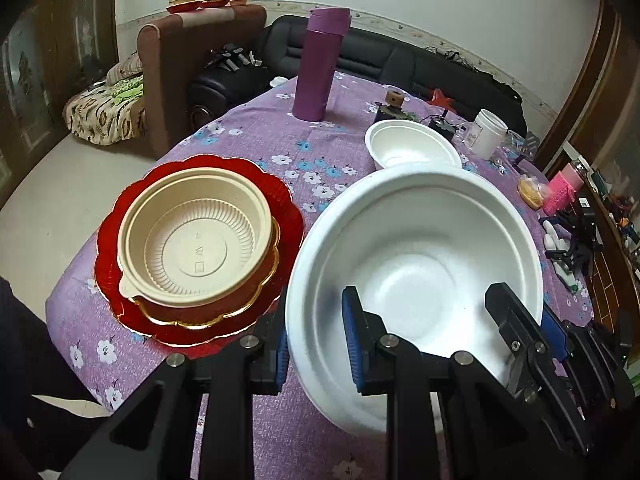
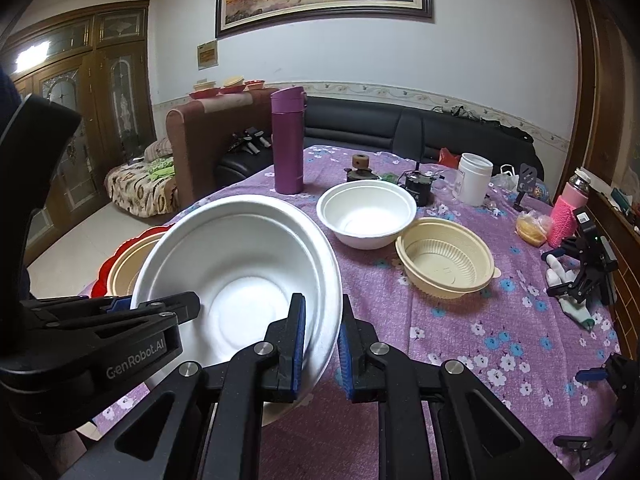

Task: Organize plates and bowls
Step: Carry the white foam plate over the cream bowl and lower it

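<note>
A large white bowl (image 1: 416, 248) (image 2: 240, 264) hangs tilted above the purple flowered tablecloth (image 1: 248, 140). My left gripper (image 1: 318, 332) is shut on its left rim, and my right gripper (image 2: 322, 320) is shut on the opposite rim. Each gripper also shows in the other's view: right gripper (image 1: 528, 312), left gripper (image 2: 156, 302). To the left, a beige ribbed bowl (image 1: 196, 240) sits on a small gold-rimmed red plate (image 1: 248, 304), stacked on a larger red plate (image 1: 120, 240). A smaller white bowl (image 2: 366, 212) and a second beige bowl (image 2: 446, 258) rest further back.
A tall purple flask (image 2: 287, 140) stands at the table's far side, with a white jar (image 2: 474, 180) and small gadgets beside it. A pink bottle (image 2: 568, 212), a wrapped bun and a black clamp lie along the right edge. Sofas stand behind the table.
</note>
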The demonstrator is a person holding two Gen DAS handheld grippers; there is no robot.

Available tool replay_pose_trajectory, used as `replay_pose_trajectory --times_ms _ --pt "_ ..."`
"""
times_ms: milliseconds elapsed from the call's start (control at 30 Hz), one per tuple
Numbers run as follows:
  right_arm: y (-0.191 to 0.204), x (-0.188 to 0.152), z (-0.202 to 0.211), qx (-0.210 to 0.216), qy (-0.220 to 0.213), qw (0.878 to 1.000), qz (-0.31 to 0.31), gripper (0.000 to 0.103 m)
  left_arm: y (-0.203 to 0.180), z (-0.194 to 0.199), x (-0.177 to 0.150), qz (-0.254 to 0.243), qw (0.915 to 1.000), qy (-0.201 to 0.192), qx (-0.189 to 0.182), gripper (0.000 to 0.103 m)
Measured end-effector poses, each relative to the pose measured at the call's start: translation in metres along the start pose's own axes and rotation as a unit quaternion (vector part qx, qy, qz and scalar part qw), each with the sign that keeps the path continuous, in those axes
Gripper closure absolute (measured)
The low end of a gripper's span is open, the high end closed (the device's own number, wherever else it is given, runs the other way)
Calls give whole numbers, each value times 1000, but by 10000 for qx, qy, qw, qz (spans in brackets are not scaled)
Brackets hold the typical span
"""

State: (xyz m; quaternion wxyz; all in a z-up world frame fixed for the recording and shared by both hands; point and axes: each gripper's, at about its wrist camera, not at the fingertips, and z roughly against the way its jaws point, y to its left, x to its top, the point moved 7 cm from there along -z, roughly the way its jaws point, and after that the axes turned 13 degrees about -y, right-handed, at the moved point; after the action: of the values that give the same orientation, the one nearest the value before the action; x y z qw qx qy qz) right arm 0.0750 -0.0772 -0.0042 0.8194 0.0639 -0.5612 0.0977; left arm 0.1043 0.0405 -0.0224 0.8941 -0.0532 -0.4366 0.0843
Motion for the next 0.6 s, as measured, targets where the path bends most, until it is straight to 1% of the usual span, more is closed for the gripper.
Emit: replay_pose_trajectory --times_ms 267,400,600 --pt "7 -5 -6 164 152 9997 -80 86 11 2 -6 91 9999 4 94 80" --pt "11 -9 -7 205 201 9996 -57 86 16 -1 -13 158 9998 115 95 80" --pt "14 -13 -8 231 272 9993 -69 86 19 0 -15 205 9997 112 82 80"
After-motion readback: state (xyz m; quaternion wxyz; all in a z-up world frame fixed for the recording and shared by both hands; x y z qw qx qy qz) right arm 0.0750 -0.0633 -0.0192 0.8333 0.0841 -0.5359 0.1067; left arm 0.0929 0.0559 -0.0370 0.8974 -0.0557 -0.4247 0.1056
